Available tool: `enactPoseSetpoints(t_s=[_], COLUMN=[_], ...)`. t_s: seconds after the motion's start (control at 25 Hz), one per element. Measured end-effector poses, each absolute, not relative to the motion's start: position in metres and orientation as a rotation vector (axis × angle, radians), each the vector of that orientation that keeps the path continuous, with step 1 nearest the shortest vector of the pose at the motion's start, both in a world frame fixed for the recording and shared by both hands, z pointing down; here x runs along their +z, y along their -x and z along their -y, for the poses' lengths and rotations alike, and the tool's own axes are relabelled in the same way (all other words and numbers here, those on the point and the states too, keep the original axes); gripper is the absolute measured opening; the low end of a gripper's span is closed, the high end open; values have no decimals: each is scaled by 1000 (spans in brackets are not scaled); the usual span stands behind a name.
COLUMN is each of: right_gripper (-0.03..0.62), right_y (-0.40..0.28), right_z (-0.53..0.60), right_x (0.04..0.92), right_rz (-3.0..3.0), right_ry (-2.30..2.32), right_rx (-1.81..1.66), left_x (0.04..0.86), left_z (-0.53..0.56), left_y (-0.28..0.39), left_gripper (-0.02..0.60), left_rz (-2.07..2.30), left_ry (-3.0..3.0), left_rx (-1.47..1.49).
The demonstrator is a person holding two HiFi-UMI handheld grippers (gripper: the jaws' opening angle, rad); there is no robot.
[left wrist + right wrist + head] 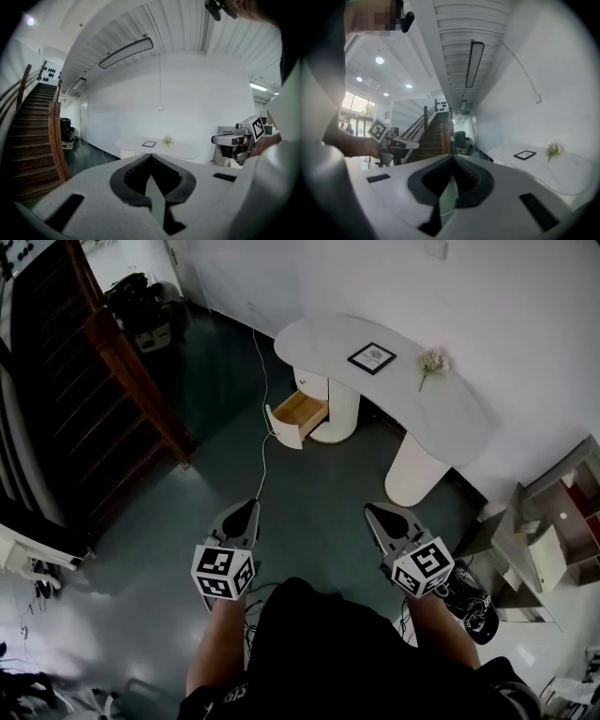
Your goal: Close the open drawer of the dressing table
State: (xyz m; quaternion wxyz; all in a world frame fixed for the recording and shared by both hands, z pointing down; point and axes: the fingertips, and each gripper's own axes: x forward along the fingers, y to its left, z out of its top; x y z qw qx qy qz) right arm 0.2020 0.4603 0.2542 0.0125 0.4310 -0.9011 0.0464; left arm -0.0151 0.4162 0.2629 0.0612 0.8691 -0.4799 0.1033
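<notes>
Nothing is done yet: the drawer (298, 416) stands open well ahead of me, with my left gripper (249, 507) and right gripper (374, 512) both closed and empty.

The head view looks steeply down from above the person, with the left hand-held gripper (247, 510) and right hand-held gripper (378, 514) close below it and the desk (394, 399) well off across the floor (309, 493). Each gripper view looks roughly level along its own jaws, the left toward the far desk, the right toward the stairs (433, 138) with the desk at its right, and each shows the other hand-held gripper
</notes>
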Motion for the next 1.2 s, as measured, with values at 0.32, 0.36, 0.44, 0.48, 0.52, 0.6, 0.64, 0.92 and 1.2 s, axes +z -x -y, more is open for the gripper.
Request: enactPoseSetpoints(t_s=[0.32,0.36,0.44,0.48,0.52,0.6,0.64,0.92,1.2], right_gripper=[5,5,5,5,5,5,5,6,6], right_y=[-192,-190,-186,-184,-182,-174,-168,-118,-49], right_z=[-448,-444,-434,-428,-421,-402,-390,-279,-169], right_x=[265,267,274,277,281,286,288,295,281], right_rz=[2809,2803,2790,2782,2774,2759,2754,2703,2693], right_ry=[-1283,-1274,-1262,-1256,-1250,-1227,-1211,-1154,-1149], right_rx=[189,195,216,228,238,245,242,232,236], left_x=[269,272,280,284,288,294,297,316,307], left_z=[-400,-396,-386,-380,-374,-356,-344,-238,-132], left_y=[19,21,24,26,28,35,40,88,145], left_gripper=[6,6,6,6,6,6,6,6,6], left_rz=[1458,1456,1448,1444,1440,1439,1442,1445,1398], left_ry=[-2612,-2604,-2588,-2582,-2575,-2563,-2557,-2524,-2572], left_rx=[294,289,279,275,268,249,237,169,189])
